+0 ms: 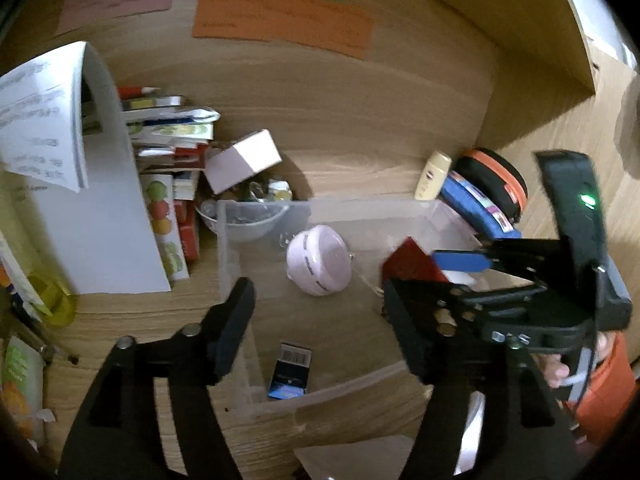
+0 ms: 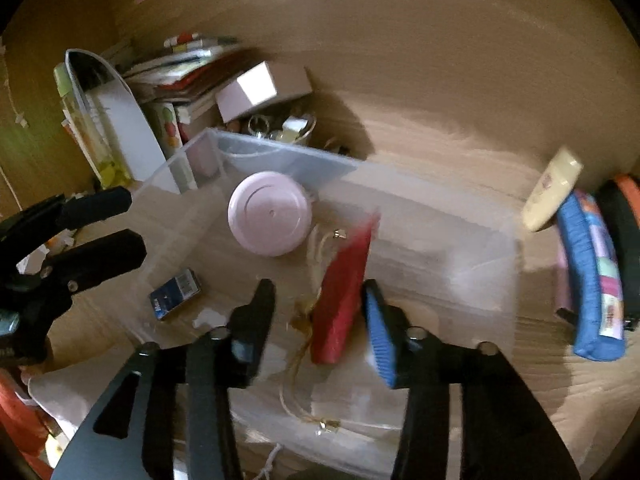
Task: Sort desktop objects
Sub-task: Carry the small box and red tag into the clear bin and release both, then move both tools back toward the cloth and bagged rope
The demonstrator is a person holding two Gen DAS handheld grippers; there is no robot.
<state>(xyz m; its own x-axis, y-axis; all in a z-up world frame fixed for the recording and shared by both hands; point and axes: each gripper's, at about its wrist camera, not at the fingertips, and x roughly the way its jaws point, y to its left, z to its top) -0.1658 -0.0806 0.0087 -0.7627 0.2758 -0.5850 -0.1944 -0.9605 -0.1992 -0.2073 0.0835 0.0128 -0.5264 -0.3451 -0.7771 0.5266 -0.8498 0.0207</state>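
A clear plastic bin (image 1: 264, 364) (image 2: 472, 216) stands on the wooden desk. In it lie a round pink case (image 1: 319, 261) (image 2: 269, 219), a small dark blue box (image 1: 291, 372) (image 2: 175, 294) and a red flat box (image 2: 344, 292) (image 1: 412, 262) with a gold cord. My right gripper (image 2: 320, 304) is open over the bin; the red box stands tilted between its fingers, apart from the left finger. My left gripper (image 1: 316, 320) is open and empty above the bin's left side. It also shows at the left of the right wrist view (image 2: 124, 224).
A stack of books and a white folder (image 1: 100, 208) stand left of the bin. A pink box (image 1: 244, 160) rests on a bowl of small items behind it. A cream bottle (image 2: 554, 188), a blue pouch (image 2: 592, 280) and a black-orange case (image 1: 496, 184) lie at the right.
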